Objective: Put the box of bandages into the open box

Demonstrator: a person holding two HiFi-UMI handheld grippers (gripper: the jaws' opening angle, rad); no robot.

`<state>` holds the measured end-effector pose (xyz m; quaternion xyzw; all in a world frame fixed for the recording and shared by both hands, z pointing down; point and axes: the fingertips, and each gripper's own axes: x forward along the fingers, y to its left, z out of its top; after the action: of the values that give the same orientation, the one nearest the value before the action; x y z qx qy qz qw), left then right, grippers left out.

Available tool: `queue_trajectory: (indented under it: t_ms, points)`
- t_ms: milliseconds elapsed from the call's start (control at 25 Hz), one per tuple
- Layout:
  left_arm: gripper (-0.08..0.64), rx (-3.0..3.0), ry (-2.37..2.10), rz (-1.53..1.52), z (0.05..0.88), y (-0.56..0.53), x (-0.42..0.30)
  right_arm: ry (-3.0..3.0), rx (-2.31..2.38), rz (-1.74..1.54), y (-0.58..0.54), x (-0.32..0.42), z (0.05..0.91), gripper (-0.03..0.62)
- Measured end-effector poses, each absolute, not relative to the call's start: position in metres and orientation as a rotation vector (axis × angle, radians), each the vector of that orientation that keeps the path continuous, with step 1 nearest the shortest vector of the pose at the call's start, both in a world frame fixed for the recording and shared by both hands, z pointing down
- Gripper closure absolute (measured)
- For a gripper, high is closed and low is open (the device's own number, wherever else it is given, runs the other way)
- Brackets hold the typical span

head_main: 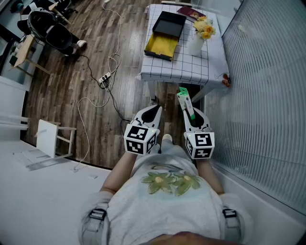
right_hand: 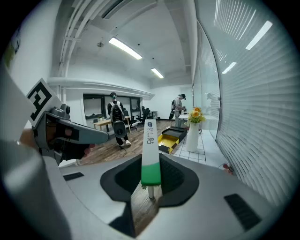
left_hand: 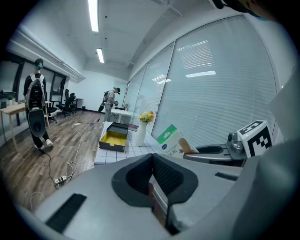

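The box of bandages (head_main: pixel 185 101), white with a green end, stands edge-on between the fingers of my right gripper (head_main: pixel 190 114), which is shut on it. It rises narrow and upright in the right gripper view (right_hand: pixel 150 150) and shows beside the other gripper in the left gripper view (left_hand: pixel 172 140). My left gripper (head_main: pixel 154 109) hangs beside it, shut and holding nothing. Ahead, the open box (head_main: pixel 165 36), black with a yellow inside, lies on the checked table (head_main: pixel 191 67), well beyond both grippers.
A white vase with yellow flowers (head_main: pixel 198 38) stands right of the open box, a dark red book (head_main: pixel 190 13) behind it. A glass wall with blinds (head_main: pixel 267 95) runs along the right. Cables and a power strip (head_main: pixel 105 79) lie on the wooden floor; a white stool (head_main: pixel 55 136) stands at left.
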<state>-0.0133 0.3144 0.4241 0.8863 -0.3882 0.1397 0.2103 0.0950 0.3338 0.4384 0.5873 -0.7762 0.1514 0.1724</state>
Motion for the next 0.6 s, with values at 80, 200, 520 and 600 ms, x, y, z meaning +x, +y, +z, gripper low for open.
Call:
queue_trajectory:
  t_ms: [80, 200, 520, 600]
  points:
    - [0.552, 2.464, -1.085, 0.391, 0.425, 0.31, -0.009, -2.208, 1.665, 0.425, 0.329, 0.1, 0.439, 0.503]
    - [0.552, 2.472, -1.103, 0.405, 0.425, 0.304, -0.003, -2.218, 1.655, 0.423, 0.322, 0.106, 0.44, 0.503]
    - [0.552, 2.427, -1.138, 0.408, 0.44, 0.3, 0.004, -2.205, 1.633, 0.357, 0.31, 0.121, 0.45, 0.503]
    - [0.552, 2.419, -1.125, 0.411, 0.443, 0.3, 0.007, -2.205, 1.629, 0.366, 0.308, 0.121, 0.451, 0.503]
